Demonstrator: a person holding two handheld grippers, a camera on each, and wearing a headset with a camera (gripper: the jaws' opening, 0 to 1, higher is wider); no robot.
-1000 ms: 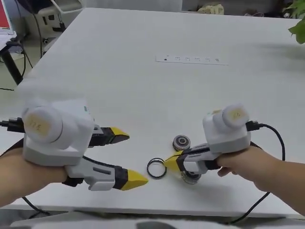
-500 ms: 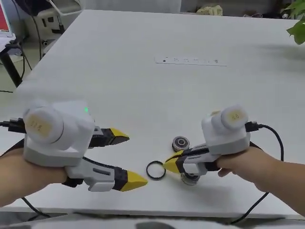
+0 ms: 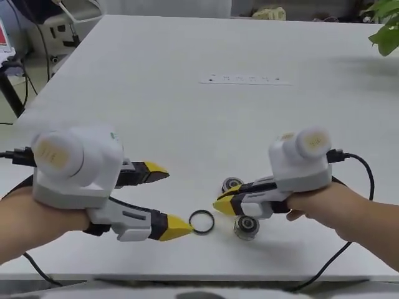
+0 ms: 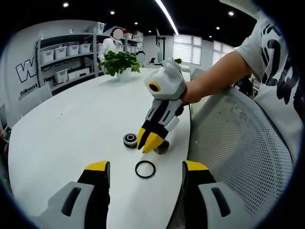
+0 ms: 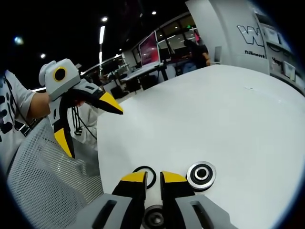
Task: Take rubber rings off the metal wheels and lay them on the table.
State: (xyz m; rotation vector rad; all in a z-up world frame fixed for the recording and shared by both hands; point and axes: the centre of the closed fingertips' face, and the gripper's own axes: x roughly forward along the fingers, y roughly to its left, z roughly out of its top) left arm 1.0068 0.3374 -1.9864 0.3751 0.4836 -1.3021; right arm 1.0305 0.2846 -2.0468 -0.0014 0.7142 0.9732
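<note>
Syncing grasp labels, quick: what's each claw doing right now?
Left claw: open, empty.
Right claw: shut, nothing gripped.

Even overhead light is washing the white surface [image 3: 187, 112] bright in the head view, and shadows on it are falling soft and faint. Ceiling lights [image 4: 164, 14] are glaring against dark ceilings in both gripper views. Fisheye distortion is bending the edges, and the far background is softening.
</note>
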